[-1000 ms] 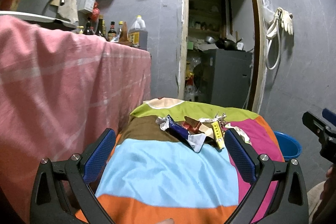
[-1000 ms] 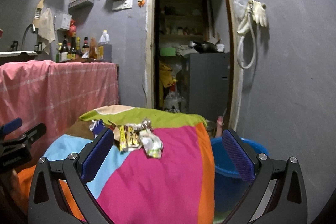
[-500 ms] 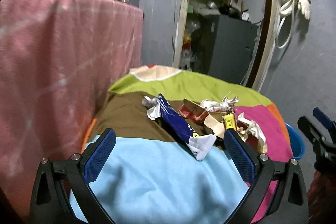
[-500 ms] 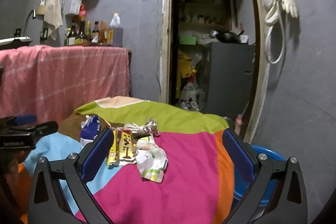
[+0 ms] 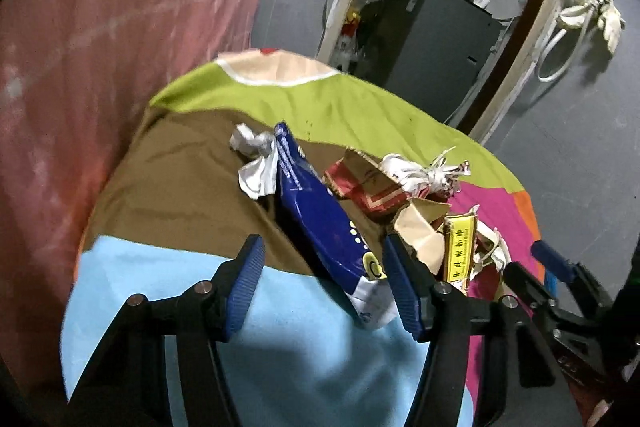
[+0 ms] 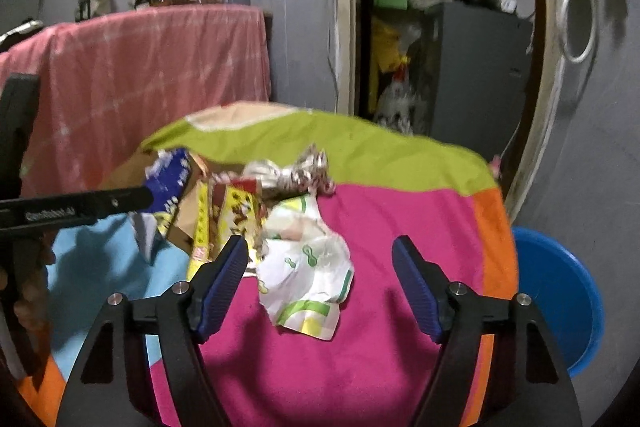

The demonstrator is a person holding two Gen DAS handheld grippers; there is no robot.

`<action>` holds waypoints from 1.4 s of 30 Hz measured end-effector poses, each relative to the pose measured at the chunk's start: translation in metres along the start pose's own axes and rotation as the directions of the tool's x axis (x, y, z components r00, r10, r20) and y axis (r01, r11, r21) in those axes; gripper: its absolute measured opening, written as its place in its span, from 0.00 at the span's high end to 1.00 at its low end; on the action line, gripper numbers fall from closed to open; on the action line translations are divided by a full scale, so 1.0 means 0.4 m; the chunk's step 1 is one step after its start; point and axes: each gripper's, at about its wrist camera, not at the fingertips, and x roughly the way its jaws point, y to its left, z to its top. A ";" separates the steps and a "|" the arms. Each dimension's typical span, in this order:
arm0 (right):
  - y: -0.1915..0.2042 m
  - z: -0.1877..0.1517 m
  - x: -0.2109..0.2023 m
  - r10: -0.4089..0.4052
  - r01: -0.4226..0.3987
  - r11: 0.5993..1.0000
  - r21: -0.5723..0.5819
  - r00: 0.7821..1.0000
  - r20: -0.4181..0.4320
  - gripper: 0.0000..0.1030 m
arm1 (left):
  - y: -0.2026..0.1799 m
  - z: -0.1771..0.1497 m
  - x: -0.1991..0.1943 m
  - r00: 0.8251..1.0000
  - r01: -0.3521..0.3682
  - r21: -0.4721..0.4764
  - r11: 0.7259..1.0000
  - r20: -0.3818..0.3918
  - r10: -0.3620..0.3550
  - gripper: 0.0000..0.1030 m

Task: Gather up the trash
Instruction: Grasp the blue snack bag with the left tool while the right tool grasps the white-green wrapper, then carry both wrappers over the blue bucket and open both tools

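Observation:
A pile of trash lies on a round table covered with a patchwork cloth. My left gripper is open, its jaws either side of the near end of a dark blue wrapper. Beside it lie crumpled white paper, a red and brown carton and a yellow wrapper. My right gripper is open around a crumpled white and green wrapper on the pink patch. The blue wrapper and yellow wrappers also show in the right wrist view.
A blue plastic basin stands on the floor right of the table. A counter draped in pink cloth with bottles stands to the left. An open doorway with a grey cabinet lies behind. The left gripper's body crosses the right view's left side.
Both grippers have moved forward and down to the trash pile. Both have narrowed, the left around the blue wrapper, the right around the white and green wrapper.

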 end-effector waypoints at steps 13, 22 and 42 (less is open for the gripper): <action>-0.034 -0.031 0.040 0.084 -0.076 0.993 0.090 0.993 -0.089 0.71 | 0.058 0.017 0.008 0.988 0.113 -0.156 0.981 -0.086 -0.128 0.83; -0.024 -0.039 0.008 0.063 -0.060 0.995 0.077 0.997 -0.038 0.91 | 0.033 0.018 -0.011 0.983 0.153 -0.159 0.975 -0.074 -0.167 0.93; -0.008 -0.012 -0.205 0.024 -0.042 0.998 0.054 0.956 0.291 0.93 | -0.166 -0.055 -0.209 0.945 0.154 0.098 0.983 0.276 -0.176 0.95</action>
